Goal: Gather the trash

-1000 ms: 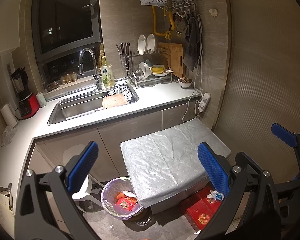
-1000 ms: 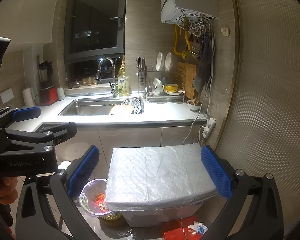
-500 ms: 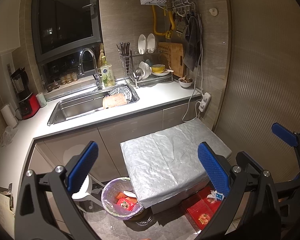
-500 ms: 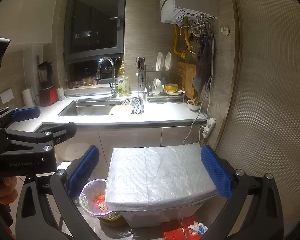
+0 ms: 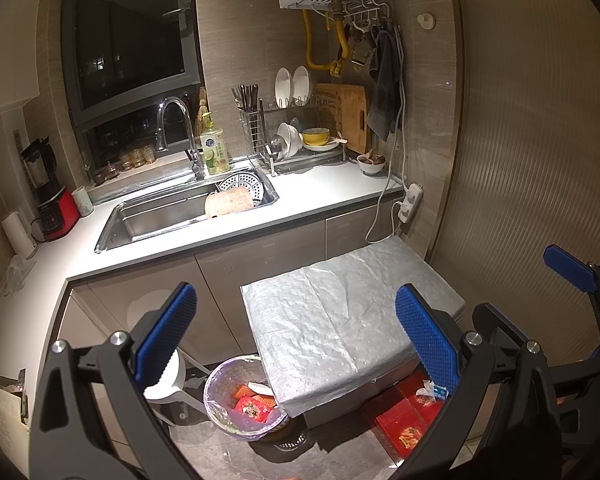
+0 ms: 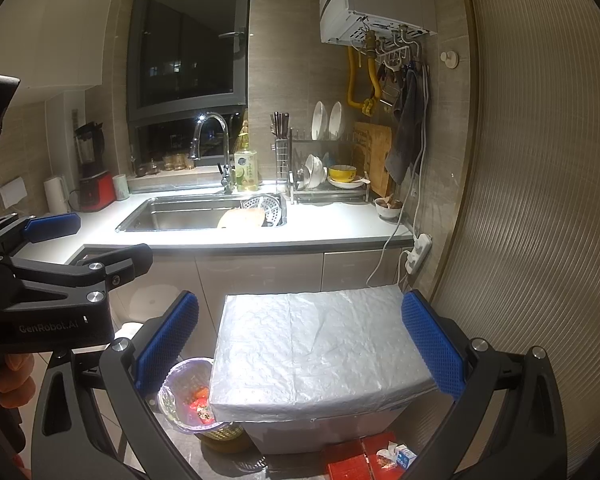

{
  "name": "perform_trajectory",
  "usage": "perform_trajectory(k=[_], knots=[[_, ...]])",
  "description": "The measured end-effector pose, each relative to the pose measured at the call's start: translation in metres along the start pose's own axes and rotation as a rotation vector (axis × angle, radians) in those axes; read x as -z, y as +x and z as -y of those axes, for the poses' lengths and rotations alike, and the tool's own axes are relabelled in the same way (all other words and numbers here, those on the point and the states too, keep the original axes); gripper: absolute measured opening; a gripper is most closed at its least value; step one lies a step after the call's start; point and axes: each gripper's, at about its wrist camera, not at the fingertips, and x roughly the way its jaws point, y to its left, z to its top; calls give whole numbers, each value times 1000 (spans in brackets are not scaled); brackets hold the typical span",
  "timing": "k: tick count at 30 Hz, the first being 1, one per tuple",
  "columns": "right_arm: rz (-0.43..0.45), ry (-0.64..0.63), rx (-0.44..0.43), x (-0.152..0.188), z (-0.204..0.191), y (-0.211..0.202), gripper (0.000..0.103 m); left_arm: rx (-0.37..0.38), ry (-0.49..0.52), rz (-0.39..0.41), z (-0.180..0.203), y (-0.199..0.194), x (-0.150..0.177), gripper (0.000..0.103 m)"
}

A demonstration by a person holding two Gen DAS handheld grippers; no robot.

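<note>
Hovering high, the left gripper [image 5: 296,336] has its fingers wide and empty. From the left wrist, the bin [image 5: 242,400] sits on the floor, touching the foil-covered box [image 5: 340,324] at its left. The scrap [image 5: 430,391] lies on red packs [image 5: 404,420] just right of the box, its long axis running roughly left to right. I judge this the approach step: no trash is gripped yet.

From the right wrist, the right gripper [image 6: 300,344] is likewise wide and empty. The scrap [image 6: 396,457] lies low at the box's [image 6: 312,348] front right, the bin [image 6: 188,400] left. The next move calls for descending past the box edge and closing across the scrap's short side.
</note>
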Motion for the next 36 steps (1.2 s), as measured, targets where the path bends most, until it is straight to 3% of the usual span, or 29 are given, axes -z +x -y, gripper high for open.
perform_trajectory(k=[36], knots=[[-10, 8, 7, 5, -1, 8, 101, 9, 27, 2, -4, 7, -3, 95]])
